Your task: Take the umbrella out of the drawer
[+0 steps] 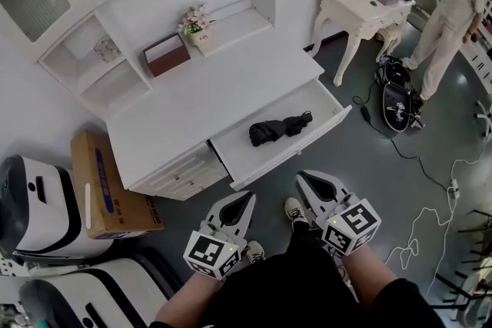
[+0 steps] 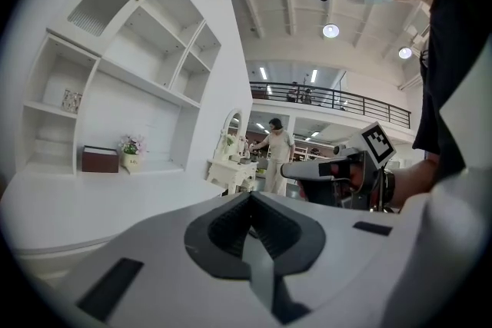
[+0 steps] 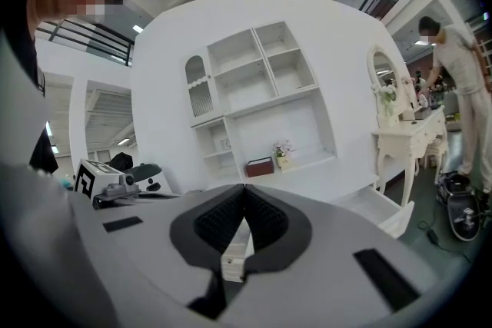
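Observation:
A folded black umbrella [image 1: 278,128] lies in the open white drawer [image 1: 327,127] of the white desk [image 1: 192,107]. Both grippers hang in front of the drawer, short of its front edge. My left gripper [image 1: 247,200] sits below the drawer's left corner, its jaws shut with nothing between them. My right gripper [image 1: 303,179] is just before the drawer front, jaws shut and empty. In the right gripper view the drawer [image 3: 384,207] shows at the right, and the umbrella is hidden there. The left gripper view looks across the desk top [image 2: 92,207] at the right gripper [image 2: 288,171].
A brown box [image 1: 165,54] and a flower pot [image 1: 198,27] stand on the desk shelf. A cardboard box [image 1: 104,184] and white machines [image 1: 38,203] sit left of the desk. A person [image 1: 450,8] stands at a dressing table [image 1: 361,8] at the back right, with cables [image 1: 430,165] on the floor.

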The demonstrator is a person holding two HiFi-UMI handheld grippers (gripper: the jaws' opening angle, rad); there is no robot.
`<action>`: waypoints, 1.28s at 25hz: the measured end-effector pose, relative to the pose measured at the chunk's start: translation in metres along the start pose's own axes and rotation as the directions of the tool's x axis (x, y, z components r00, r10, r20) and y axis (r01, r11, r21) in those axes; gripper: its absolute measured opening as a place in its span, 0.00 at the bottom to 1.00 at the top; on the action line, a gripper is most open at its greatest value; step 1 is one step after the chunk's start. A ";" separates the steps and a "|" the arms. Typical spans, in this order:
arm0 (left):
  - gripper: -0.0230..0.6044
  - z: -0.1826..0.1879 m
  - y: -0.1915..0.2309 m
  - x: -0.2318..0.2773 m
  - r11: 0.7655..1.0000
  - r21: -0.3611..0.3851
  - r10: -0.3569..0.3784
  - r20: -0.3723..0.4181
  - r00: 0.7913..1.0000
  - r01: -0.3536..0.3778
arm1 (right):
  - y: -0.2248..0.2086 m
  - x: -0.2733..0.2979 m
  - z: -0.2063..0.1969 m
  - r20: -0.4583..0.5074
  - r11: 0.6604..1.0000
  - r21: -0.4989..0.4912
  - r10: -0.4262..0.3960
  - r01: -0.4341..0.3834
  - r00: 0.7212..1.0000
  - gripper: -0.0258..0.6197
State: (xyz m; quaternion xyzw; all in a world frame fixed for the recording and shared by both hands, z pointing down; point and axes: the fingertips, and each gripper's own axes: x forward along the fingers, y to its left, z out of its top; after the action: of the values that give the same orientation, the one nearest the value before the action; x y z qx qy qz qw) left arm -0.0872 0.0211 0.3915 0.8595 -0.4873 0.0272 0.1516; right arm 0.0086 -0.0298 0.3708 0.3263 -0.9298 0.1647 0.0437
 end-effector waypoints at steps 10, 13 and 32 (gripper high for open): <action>0.03 -0.003 0.012 0.069 0.999 -0.008 0.037 0.010 0.999 -0.037 | -0.074 0.038 -0.001 -0.075 0.999 -0.032 0.040 -0.042 0.996 0.04; 0.03 -0.006 0.014 0.090 0.999 -0.001 0.051 0.006 0.999 -0.051 | -0.093 0.048 -0.003 -0.098 0.997 -0.040 0.061 -0.065 0.993 0.04; 0.03 -0.051 0.032 0.190 0.991 -0.035 0.130 -0.048 0.990 -0.131 | -0.192 0.117 -0.056 -0.269 0.969 -0.075 0.207 -0.235 0.940 0.04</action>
State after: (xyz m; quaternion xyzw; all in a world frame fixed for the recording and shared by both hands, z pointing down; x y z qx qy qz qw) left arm -0.0101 -0.1371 0.4850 0.8219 -0.5393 0.0476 0.1769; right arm 0.0354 -0.2212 0.4987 0.1926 -0.9542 0.1602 0.1634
